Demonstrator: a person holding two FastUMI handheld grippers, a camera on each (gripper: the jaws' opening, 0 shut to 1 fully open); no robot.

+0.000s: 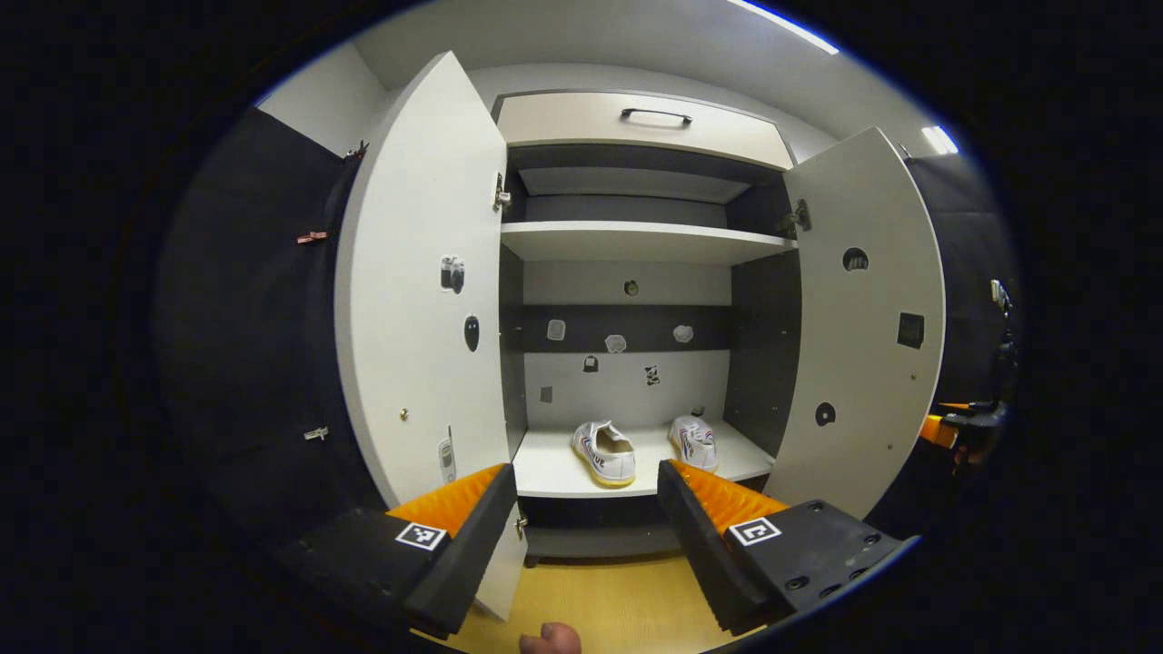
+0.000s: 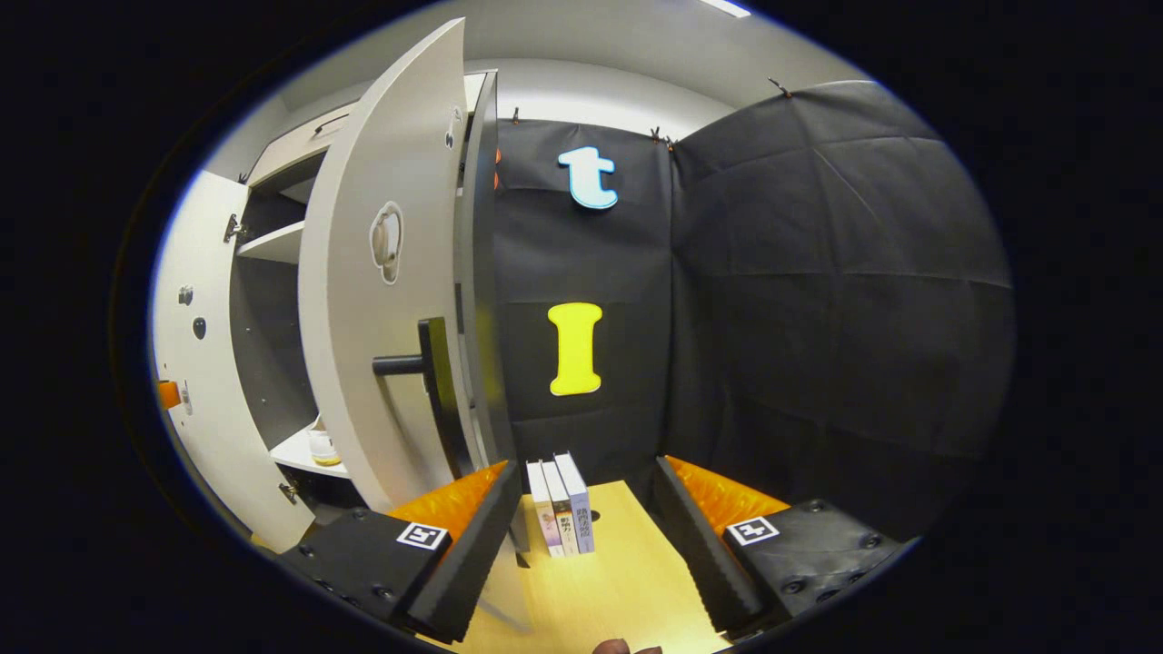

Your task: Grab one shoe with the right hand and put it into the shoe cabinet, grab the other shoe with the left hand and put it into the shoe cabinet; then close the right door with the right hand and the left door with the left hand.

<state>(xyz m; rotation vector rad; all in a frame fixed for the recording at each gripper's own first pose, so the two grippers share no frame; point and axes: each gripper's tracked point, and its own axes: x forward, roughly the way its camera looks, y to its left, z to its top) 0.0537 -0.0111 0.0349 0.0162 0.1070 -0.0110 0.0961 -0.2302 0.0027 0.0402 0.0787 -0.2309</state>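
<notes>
Two white shoes, one (image 1: 604, 451) to the left and the other (image 1: 695, 441) to the right, stand side by side on the bottom shelf (image 1: 550, 474) of the white shoe cabinet. Both doors are swung wide: the left door (image 1: 418, 300) and the right door (image 1: 863, 345). My left gripper (image 1: 586, 490) is open in front of the shelf, a little back from it, holding nothing. My right gripper (image 2: 586, 495) is open too, facing the outer face of the right door (image 2: 382, 318), with its black handle (image 2: 425, 363) up and to the left. A bit of shoe (image 2: 323, 447) peeks past that door's edge.
Three books (image 2: 563, 504) stand upright on the wooden surface (image 2: 618, 572) just ahead of my right gripper, against the black cloth wall. An upper shelf (image 1: 636, 241) and a top drawer (image 1: 636, 123) sit above the shoes. Something orange and black (image 1: 963, 422) pokes out behind the right door.
</notes>
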